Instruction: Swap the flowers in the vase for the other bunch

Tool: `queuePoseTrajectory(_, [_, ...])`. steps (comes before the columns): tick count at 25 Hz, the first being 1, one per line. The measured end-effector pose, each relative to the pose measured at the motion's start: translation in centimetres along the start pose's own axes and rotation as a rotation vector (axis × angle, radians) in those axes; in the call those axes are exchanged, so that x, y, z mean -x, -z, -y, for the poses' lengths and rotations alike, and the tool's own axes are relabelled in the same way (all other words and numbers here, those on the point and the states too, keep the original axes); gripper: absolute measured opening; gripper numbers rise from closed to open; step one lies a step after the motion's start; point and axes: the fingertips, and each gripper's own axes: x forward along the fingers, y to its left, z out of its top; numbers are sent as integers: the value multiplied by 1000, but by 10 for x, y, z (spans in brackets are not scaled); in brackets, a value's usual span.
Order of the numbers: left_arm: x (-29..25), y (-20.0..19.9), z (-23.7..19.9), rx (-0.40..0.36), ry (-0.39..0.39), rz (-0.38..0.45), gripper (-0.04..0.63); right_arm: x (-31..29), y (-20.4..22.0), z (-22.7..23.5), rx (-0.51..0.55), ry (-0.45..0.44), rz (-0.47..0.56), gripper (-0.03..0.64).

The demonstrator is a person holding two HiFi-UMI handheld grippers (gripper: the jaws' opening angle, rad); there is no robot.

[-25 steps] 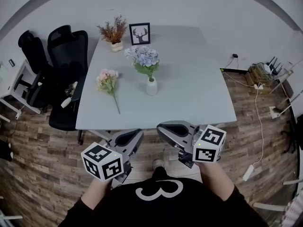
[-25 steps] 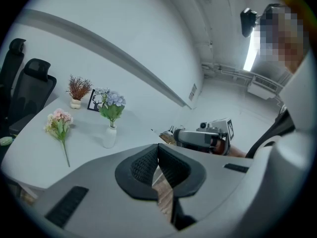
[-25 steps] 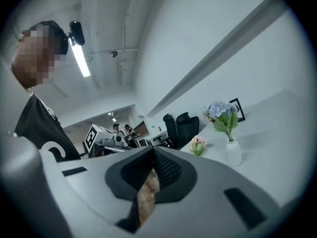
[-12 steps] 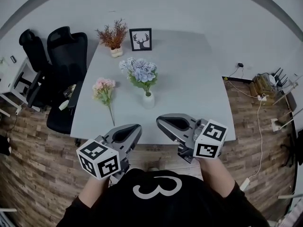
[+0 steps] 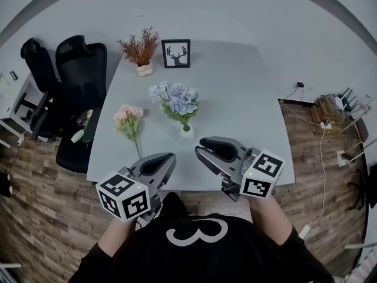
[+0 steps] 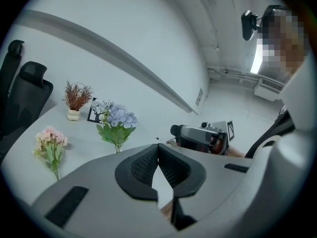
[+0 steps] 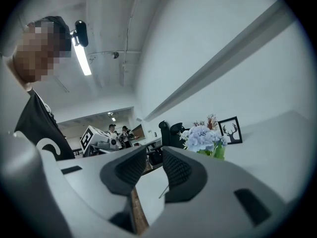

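Grippers now reach the table's (image 5: pixel 247 111) near edge, closer than a second ago, right gripper (image 7: pixel 154 157) jaws just opening slightly on nothing, left gripper (image 6: pixel 158 150) closed and empty, so the swap is barely starting: one vase (image 5: pixel 186 132) holding one blue bunch (image 5: pixel 175 98) just ahead, one pink bunch (image 5: pixel 129 118) lying ahead-left.

2 black chairs (image 5: pixel 79 69) beside grey table (image 5: pixel 247 111), wood floor (image 5: pixel 41 217).

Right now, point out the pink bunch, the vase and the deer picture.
pink bunch (image 5: pixel 128 114), head view, on the blossoms.
vase (image 5: pixel 187 132), head view, on its white body.
deer picture (image 5: pixel 176 53), head view, middle of the print.
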Motion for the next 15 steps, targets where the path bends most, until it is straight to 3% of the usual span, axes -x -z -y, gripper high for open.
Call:
queuePoseTrajectory(10, [-23,-20,-59,21,5,-51,12,-34,-20,62,23,149,46,287])
queuePoseTrajectory(15, [-30,-25,-83,34,0,-71,12,-48,-12,96,60,249,-10,411])
